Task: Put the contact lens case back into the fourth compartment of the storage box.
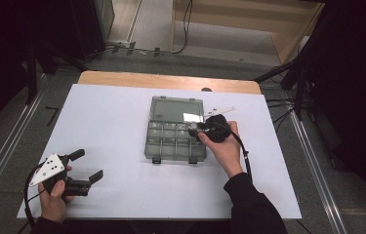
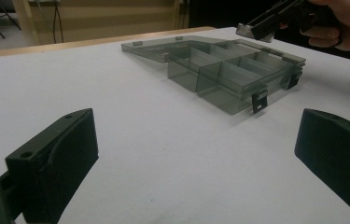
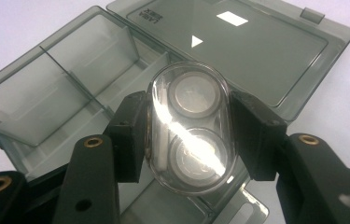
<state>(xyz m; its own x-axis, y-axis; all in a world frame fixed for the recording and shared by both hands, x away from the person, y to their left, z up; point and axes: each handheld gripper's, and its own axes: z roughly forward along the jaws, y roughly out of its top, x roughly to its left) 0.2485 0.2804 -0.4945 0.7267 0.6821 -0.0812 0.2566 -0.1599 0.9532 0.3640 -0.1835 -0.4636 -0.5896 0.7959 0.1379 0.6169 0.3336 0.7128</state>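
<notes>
1. Right gripper view, centre of the frame: the right gripper [image 3: 189,135] is clamped on a clear capsule case [image 3: 189,133], one black pad on each long side, held over the open organiser box [image 3: 56,88].
2. The capsule case is an oval, see-through shell with two round, silvery discs inside, one above the other; glare streaks across its front.
3. It looks light and rigid, and its smooth plastic is probably slippery, so a firm hold across the flat long sides seems safest; hard squeezing might crack the shell.
4. High view, centre right: the capsule case [image 1: 193,127] hangs above the organiser box's [image 1: 175,146] right-hand compartments.
5. At the lower left of that view, the left gripper [image 1: 87,165] stands wide and holds nothing, low over the white table [image 1: 112,122].
</notes>
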